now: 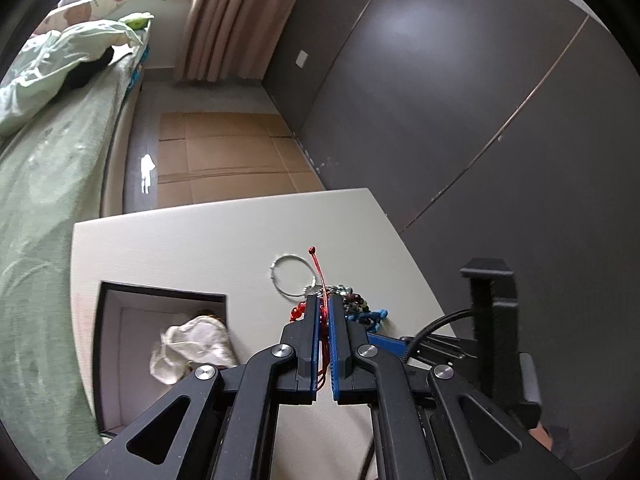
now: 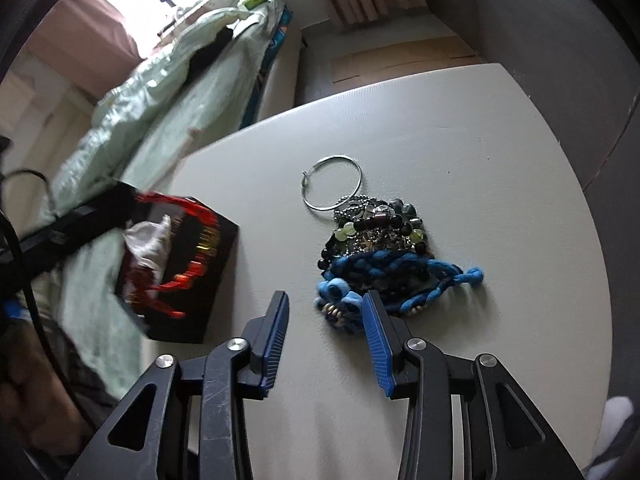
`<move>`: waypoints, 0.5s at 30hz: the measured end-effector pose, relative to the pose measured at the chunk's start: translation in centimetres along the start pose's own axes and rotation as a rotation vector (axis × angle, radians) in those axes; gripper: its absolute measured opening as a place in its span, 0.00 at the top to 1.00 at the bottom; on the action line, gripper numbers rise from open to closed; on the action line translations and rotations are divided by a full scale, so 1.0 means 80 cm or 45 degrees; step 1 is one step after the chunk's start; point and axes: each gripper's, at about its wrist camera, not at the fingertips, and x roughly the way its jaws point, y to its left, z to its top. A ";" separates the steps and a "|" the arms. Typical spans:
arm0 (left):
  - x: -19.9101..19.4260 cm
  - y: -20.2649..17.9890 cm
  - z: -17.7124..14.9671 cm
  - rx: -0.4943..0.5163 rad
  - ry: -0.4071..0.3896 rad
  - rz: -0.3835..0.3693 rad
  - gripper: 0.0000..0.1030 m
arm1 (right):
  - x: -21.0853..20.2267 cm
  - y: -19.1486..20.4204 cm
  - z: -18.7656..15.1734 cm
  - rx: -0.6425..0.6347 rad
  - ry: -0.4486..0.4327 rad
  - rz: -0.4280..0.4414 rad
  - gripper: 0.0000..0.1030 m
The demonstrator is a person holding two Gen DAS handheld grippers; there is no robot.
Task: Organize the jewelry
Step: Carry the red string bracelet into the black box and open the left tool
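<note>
My left gripper [image 1: 325,300] is shut on a red cord bracelet [image 1: 320,276]; its knotted end sticks up past the fingertips and red beads [image 1: 296,313] hang at the left. In the right wrist view this red bead strand [image 2: 192,248] is a blur over the black box [image 2: 208,304], which holds a white cloth [image 2: 150,242]. My right gripper [image 2: 326,318] is open above the table, with nothing pressed between its pads. Just beyond its tips lies a jewelry pile: a blue braided bracelet [image 2: 400,270], dark and green beads [image 2: 380,228] and a silver hoop [image 2: 332,182].
The white table [image 2: 460,140] ends at a rounded edge near a dark grey wall [image 1: 440,100]. The open box [image 1: 120,360] stands at the table's left side next to a bed with green bedding [image 1: 36,200]. Cardboard sheets [image 1: 224,156] lie on the floor beyond.
</note>
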 end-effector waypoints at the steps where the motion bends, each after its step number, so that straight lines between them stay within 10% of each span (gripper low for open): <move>1: -0.003 0.003 0.000 -0.006 -0.005 0.001 0.96 | 0.001 0.003 0.000 -0.016 -0.003 -0.023 0.62; 4: -0.013 0.010 -0.003 -0.012 -0.019 0.012 0.96 | 0.003 0.011 -0.002 -0.059 -0.007 -0.084 0.62; 6: -0.022 0.014 -0.005 -0.021 -0.032 0.021 0.96 | 0.002 0.010 -0.004 -0.068 -0.011 -0.114 0.88; 9: -0.035 0.022 -0.006 -0.038 -0.055 0.035 0.96 | -0.006 0.008 -0.006 -0.060 -0.025 -0.085 0.98; 15: -0.057 0.038 -0.007 -0.057 -0.094 0.062 0.96 | -0.045 0.009 -0.008 -0.035 -0.124 0.007 0.98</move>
